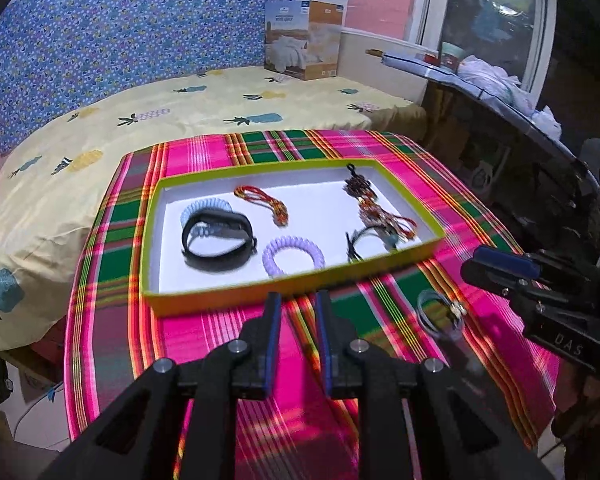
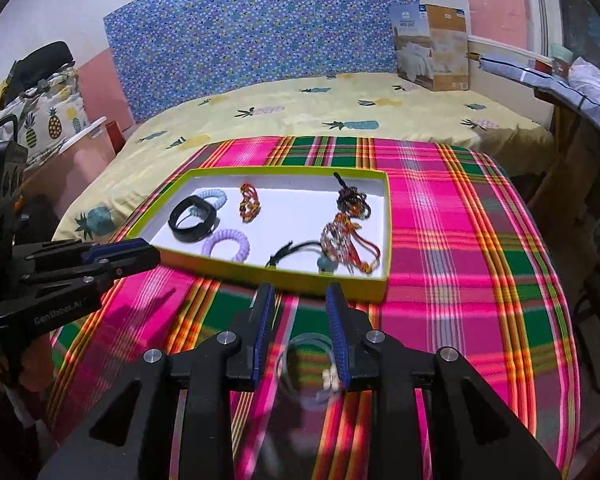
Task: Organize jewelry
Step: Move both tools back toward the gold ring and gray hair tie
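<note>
1. Left gripper point(image 1: 298, 300): jaws slack with a narrow gap, nothing between the pads; only plaid cloth point(image 1: 220, 360) shows in the gap.
2. Right gripper point(image 2: 300, 292): jaws parted wider and empty. A clear bangle point(image 2: 310, 372) with a small pale charm lies flat on the cloth beneath and behind the fingertips; the right finger overlaps its edge, and blur makes any contact impossible to judge.
3. Tray point(image 1: 236, 294): lime-rimmed, white inside, just ahead of both sets of jaws, its long axis running across them.
4. Tray contents: black band point(image 1: 218, 240) standing on edge over a pale blue coil tie point(image 1: 206, 208); lilac coil tie point(image 1: 294, 254); red-yellow cord bracelet point(image 1: 264, 204).
5. Beaded tangle point(image 1: 374, 210): a heap stretching from far wall to near wall; separate pieces cannot be told apart.
</note>
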{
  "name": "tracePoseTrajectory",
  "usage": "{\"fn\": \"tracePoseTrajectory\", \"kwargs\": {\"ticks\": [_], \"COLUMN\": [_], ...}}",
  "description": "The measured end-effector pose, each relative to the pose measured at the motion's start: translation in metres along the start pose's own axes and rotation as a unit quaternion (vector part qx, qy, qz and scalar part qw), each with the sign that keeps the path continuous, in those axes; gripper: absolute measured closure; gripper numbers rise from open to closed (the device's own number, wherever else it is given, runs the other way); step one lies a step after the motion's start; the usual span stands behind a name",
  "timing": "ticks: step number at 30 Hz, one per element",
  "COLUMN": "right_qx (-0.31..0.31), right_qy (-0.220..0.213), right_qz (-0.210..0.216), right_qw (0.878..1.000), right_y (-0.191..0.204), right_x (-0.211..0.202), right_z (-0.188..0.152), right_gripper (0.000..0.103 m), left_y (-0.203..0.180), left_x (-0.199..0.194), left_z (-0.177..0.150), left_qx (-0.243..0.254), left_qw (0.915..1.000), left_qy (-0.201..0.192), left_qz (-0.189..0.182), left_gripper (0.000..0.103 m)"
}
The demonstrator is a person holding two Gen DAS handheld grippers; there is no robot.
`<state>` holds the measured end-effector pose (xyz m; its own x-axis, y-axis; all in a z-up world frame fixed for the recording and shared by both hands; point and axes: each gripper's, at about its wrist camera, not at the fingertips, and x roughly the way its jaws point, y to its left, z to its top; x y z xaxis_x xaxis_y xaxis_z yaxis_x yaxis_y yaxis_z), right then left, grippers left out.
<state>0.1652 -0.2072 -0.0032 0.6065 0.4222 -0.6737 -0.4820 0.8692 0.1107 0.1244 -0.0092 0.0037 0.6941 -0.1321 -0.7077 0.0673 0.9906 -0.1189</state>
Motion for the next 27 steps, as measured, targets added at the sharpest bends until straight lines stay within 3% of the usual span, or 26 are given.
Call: {"fn": "tracePoseTrajectory", "kwargs": {"ticks": [14,27], "right_qx": [0.01,0.022], "right_qy": [0.005,0.012], "right_qz": [-0.003,-0.01], "right_qw": [1.0,1.0], "right_y": [0.006,-0.002], "right_x": [-0.029,-0.032], "right_z": [-0.037,-0.051], "right_gripper": [0.076,0.076], "left_y": [-0.024,-0.037], "left_x": [-0.023,-0.023], "left_z": [-0.042,-0.051], "left_qx": [0.007,0.015], "left_qw": [0.9996,0.9991], "left_qy": [0.012,0.02], "left_qz": [-0.024,-0.035], "left_gripper": [0.085,0.078]}}
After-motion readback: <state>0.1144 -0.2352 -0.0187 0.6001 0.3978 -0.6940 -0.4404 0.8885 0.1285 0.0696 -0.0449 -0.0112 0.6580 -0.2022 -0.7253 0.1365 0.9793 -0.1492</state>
